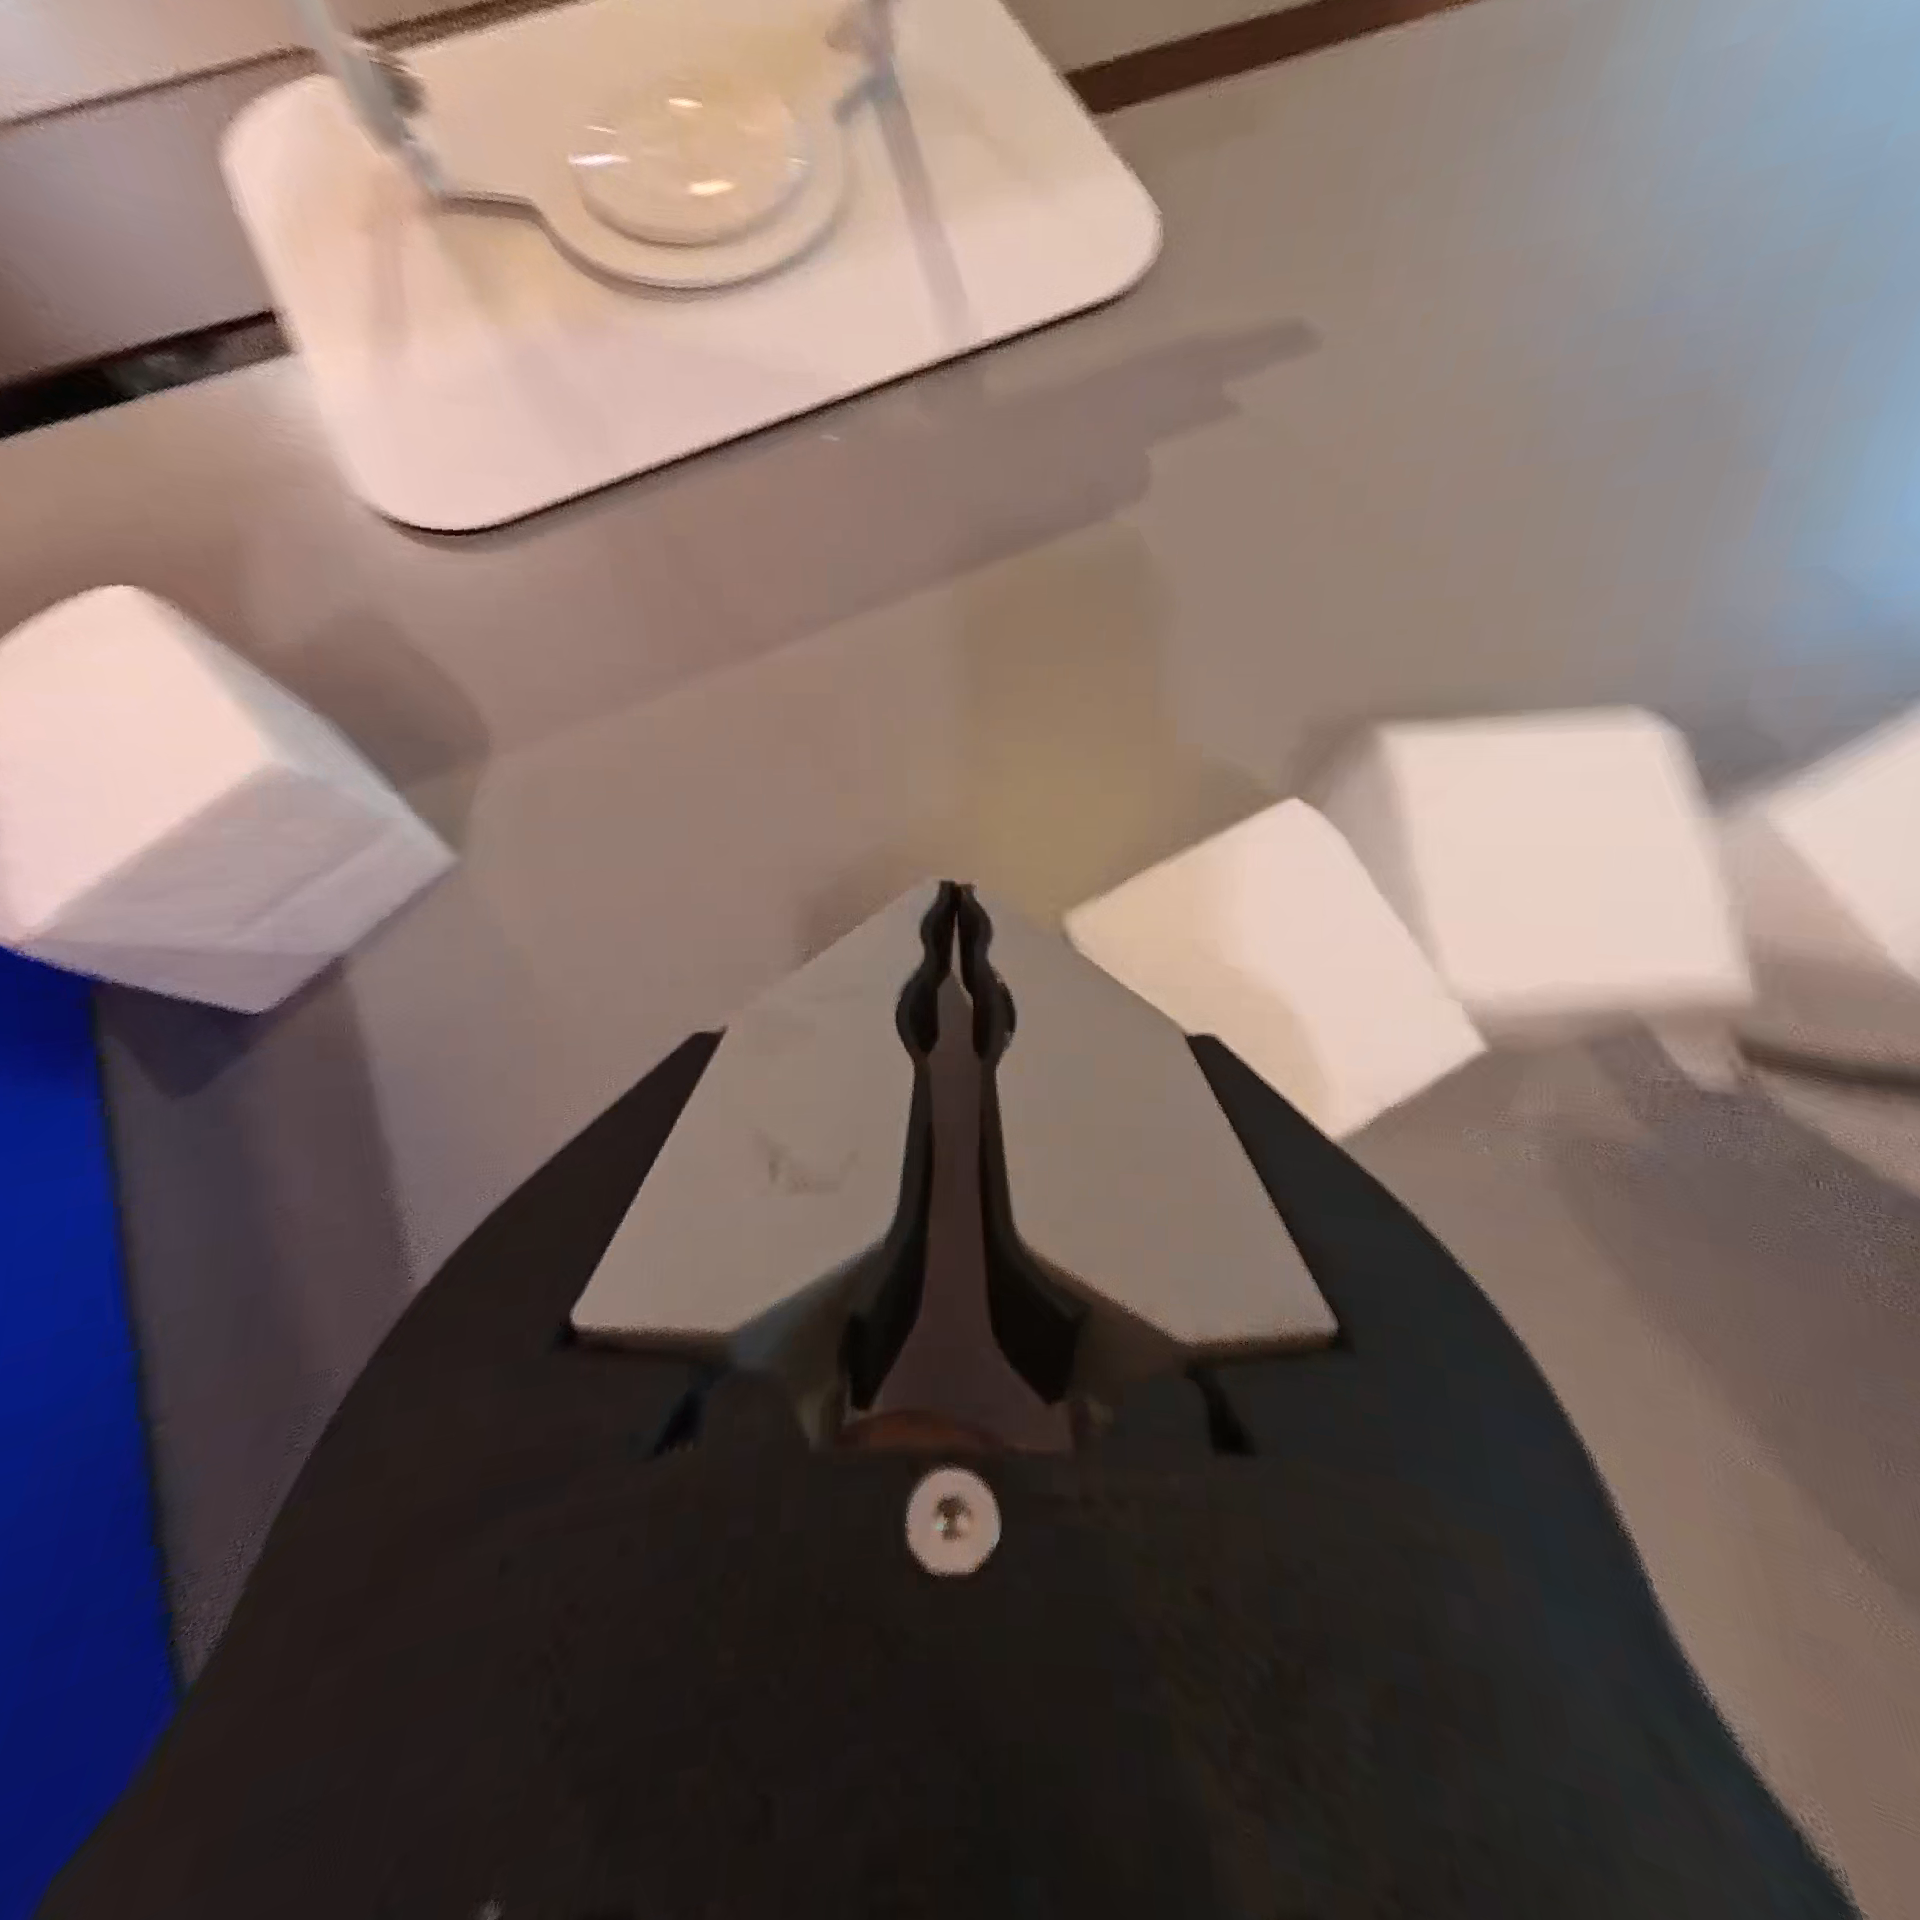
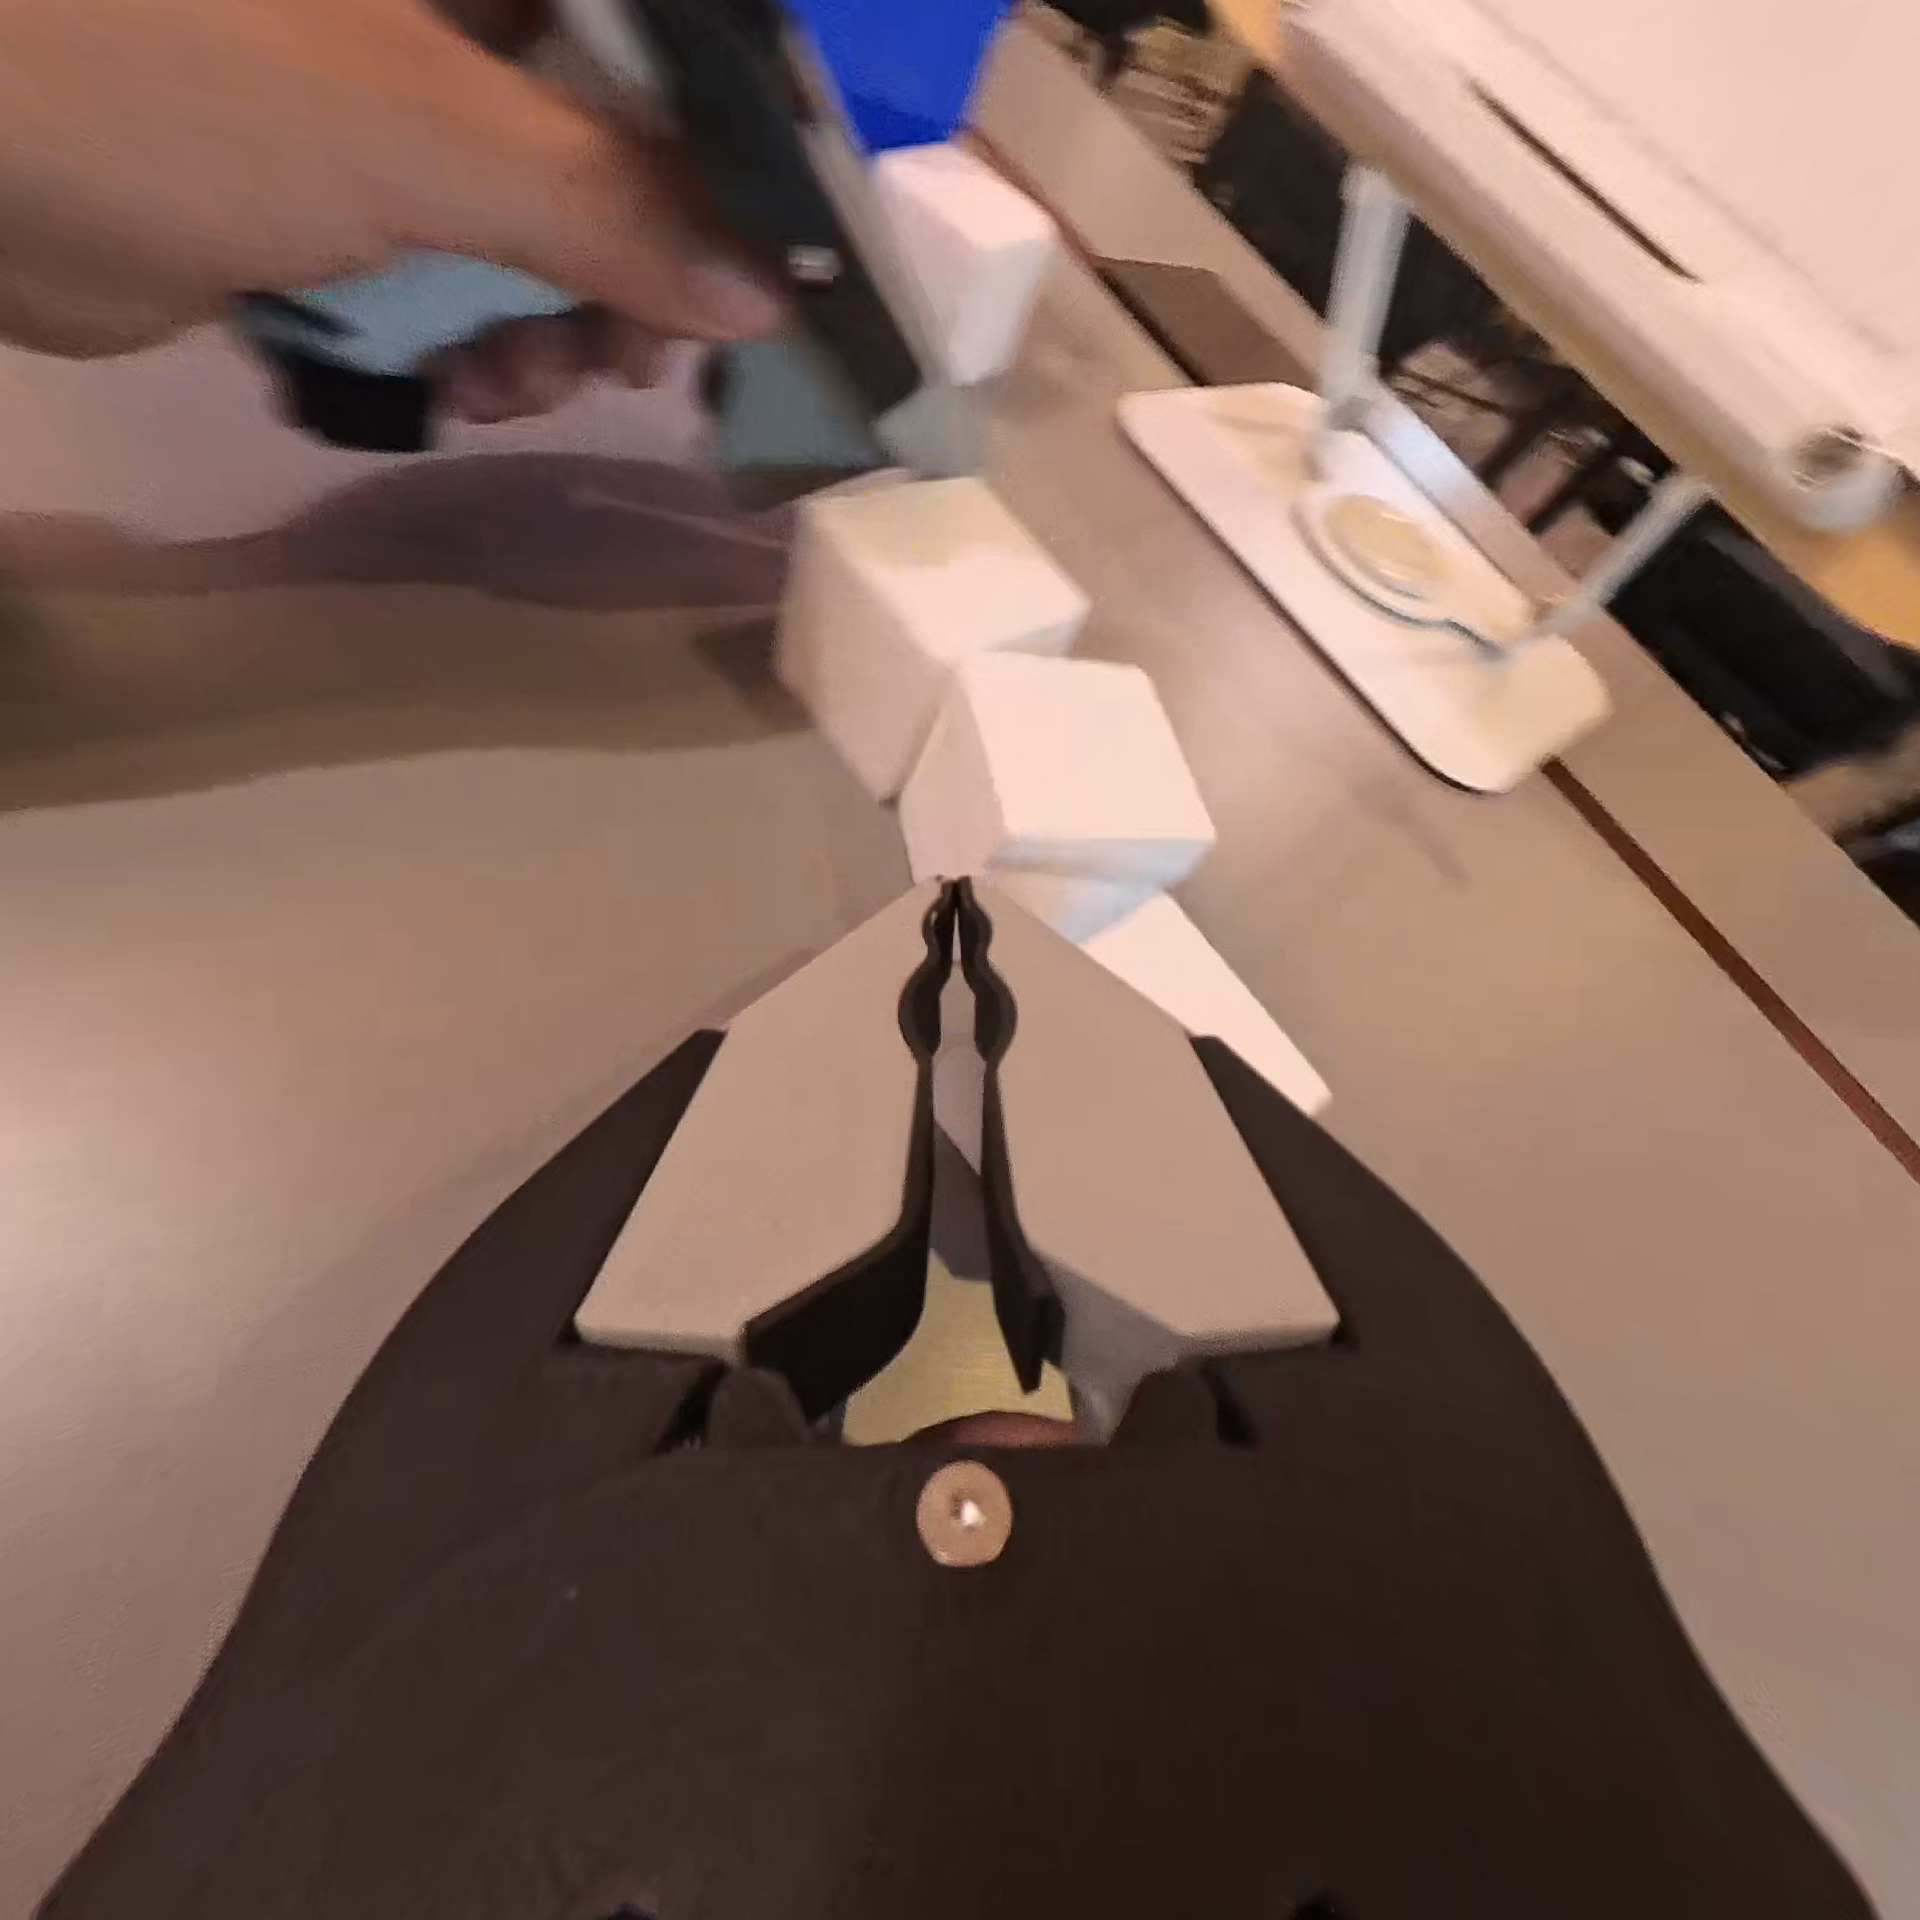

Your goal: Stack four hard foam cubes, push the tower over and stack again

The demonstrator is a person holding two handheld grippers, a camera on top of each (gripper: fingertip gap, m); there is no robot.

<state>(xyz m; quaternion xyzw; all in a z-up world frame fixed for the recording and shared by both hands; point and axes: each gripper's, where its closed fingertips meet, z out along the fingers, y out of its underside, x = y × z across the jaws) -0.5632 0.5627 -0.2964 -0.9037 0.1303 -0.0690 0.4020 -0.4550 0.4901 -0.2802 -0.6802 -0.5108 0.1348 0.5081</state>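
Several white foam cubes lie scattered and tilted on the grey-brown table [image 1: 727, 675], all motion-blurred. In the left wrist view one cube [image 1: 177, 800] is at the left and two more [image 1: 1268, 956] [image 1: 1538, 842] are at the right. My left gripper [image 1: 958, 894] is shut with nothing between its pads, over bare table between them. In the right wrist view my right gripper [image 2: 956, 888] is shut with nothing between its pads, its tips right at the lower corner of a cube [image 2: 1060, 769]. Other cubes lie behind it [image 2: 914, 613] [image 2: 966, 260] and beside my fingers [image 2: 1195, 987].
A white flat base with a round disc and thin posts [image 1: 675, 260] stands at the back and also shows in the right wrist view [image 2: 1371, 582]. A blue object [image 1: 62, 1351] is at the left edge. A person's hand [image 2: 312, 177] holds the other gripper at the top left. My hands' fingertips stand some 12 cm from each other.
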